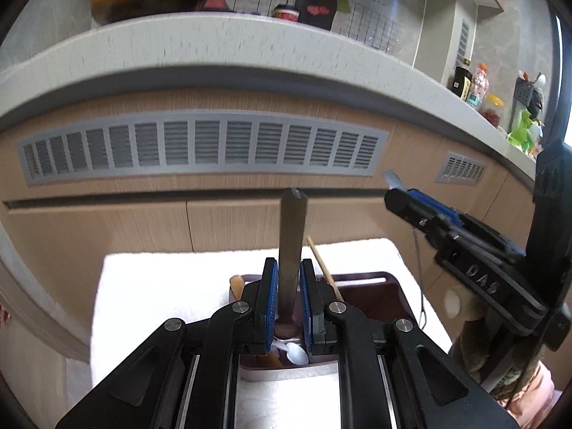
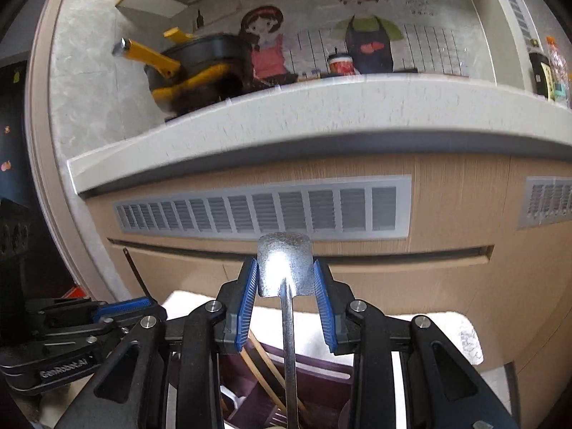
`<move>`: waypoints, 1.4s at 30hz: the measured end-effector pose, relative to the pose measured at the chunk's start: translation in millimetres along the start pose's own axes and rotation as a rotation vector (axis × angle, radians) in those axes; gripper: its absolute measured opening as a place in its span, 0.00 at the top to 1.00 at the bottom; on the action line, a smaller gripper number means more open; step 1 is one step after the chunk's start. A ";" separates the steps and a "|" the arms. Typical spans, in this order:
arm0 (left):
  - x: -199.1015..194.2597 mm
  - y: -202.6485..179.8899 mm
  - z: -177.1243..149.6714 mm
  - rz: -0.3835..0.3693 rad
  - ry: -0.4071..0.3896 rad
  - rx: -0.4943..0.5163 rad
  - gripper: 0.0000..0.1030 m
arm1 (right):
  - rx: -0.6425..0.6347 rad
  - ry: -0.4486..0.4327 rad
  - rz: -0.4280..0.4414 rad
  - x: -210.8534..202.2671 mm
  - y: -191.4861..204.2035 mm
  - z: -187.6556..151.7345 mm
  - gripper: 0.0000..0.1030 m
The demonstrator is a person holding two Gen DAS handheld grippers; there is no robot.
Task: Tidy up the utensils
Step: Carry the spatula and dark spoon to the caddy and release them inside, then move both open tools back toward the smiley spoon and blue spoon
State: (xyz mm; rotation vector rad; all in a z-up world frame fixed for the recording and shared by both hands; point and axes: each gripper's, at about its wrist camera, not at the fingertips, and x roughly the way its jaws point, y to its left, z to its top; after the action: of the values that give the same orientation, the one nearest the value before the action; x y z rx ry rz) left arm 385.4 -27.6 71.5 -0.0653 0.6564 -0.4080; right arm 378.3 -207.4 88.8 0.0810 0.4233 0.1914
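Observation:
My left gripper (image 1: 289,268) is shut on a dark flat-handled utensil (image 1: 292,246) that stands upright, its handle end up and its lower end over the dark purple utensil tray (image 1: 379,280). White plastic spoons (image 1: 295,352) and wooden chopsticks (image 1: 323,268) lie in the tray. My right gripper (image 2: 285,268) is shut on the flat head of a shiny metal spatula-like utensil (image 2: 284,262), whose handle runs down toward the tray (image 2: 314,364). The right gripper also shows in the left wrist view (image 1: 397,196), and the left gripper in the right wrist view (image 2: 143,304).
The tray sits on a white towel (image 1: 161,286). Behind it are wood cabinet fronts with a grey vent grille (image 1: 200,146) and a white counter edge (image 1: 221,35). Black and yellow pans (image 2: 200,68), a cup (image 2: 341,64) and bottles (image 1: 472,85) stand on the counter.

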 end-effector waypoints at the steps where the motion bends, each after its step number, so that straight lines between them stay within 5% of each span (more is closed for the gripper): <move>1: 3.7 0.9 -2.0 -0.003 0.011 -0.005 0.86 | -0.009 0.016 -0.004 4.5 -0.5 -4.4 0.70; 6: 11.8 1.9 -13.6 -0.008 0.052 -0.024 0.85 | -0.008 0.084 -0.028 6.0 -9.5 -21.1 0.64; 9: 5.5 -3.4 -21.3 -0.005 0.056 -0.020 0.75 | -0.013 0.099 -0.060 -8.0 -19.7 -28.3 0.63; 19: -11.4 -62.4 -79.3 -0.069 0.119 0.065 0.64 | 0.008 0.215 -0.258 -97.7 -69.1 -79.2 0.61; 30: -0.1 -132.6 -177.8 -0.154 0.343 0.098 0.60 | 0.058 0.383 -0.358 -181.2 -103.8 -189.2 0.59; 42: 15.0 -187.1 -221.2 -0.151 0.450 0.177 0.52 | 0.097 0.419 -0.434 -224.4 -117.8 -233.4 0.57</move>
State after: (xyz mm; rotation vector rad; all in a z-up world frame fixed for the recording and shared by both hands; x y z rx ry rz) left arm 197.2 -190.3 -77.8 0.1509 1.0589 -0.6335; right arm 100.4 -358.9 -47.4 0.0420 0.8550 -0.2457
